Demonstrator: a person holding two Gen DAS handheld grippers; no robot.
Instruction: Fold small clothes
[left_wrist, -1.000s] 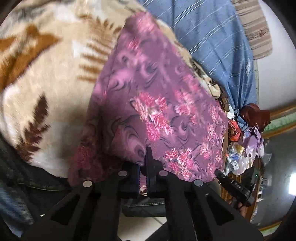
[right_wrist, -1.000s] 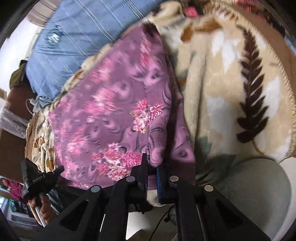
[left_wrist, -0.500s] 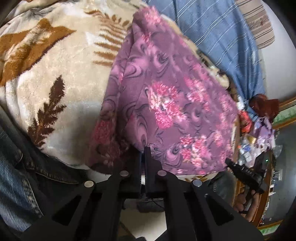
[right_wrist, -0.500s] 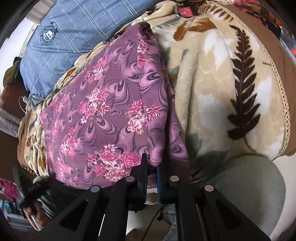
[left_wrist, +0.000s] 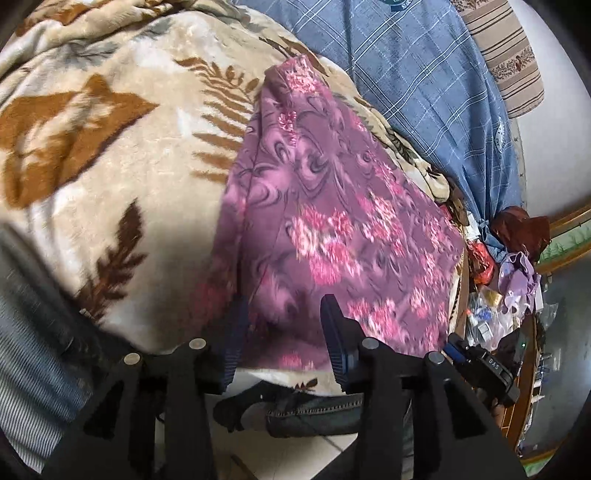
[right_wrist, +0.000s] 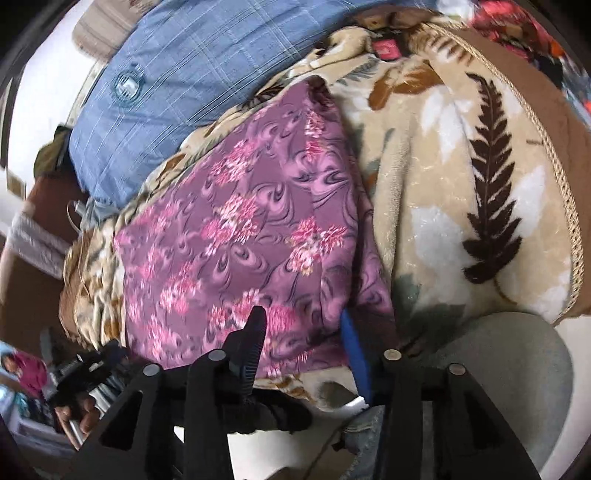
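A purple garment with pink flowers (left_wrist: 332, 229) (right_wrist: 240, 236) lies folded into a tapered shape on a cream blanket with brown fern leaves (left_wrist: 110, 155) (right_wrist: 461, 192). My left gripper (left_wrist: 284, 314) hangs over the garment's near left corner. Its jaws are opening, with the cloth's edge lying between them and the pads clear of it. My right gripper (right_wrist: 303, 325) stands over the near right corner, jaws likewise opening, with the cloth below and between them but not pinched. In the left wrist view the right gripper's body (left_wrist: 480, 365) shows at lower right.
A blue checked cloth (left_wrist: 424, 92) (right_wrist: 192, 74) lies beyond the garment. A grey cushion (right_wrist: 498, 369) sits at the bed's near right. Clutter of packets and cloth (left_wrist: 498, 288) crowds the side. Denim (left_wrist: 314, 413) hangs below the blanket's edge. A hand (right_wrist: 81, 417) holds the left gripper.
Both grippers were shut on the garment's near corners; now both have let go and their jaws stand apart. The garment has settled flat on the blanket.
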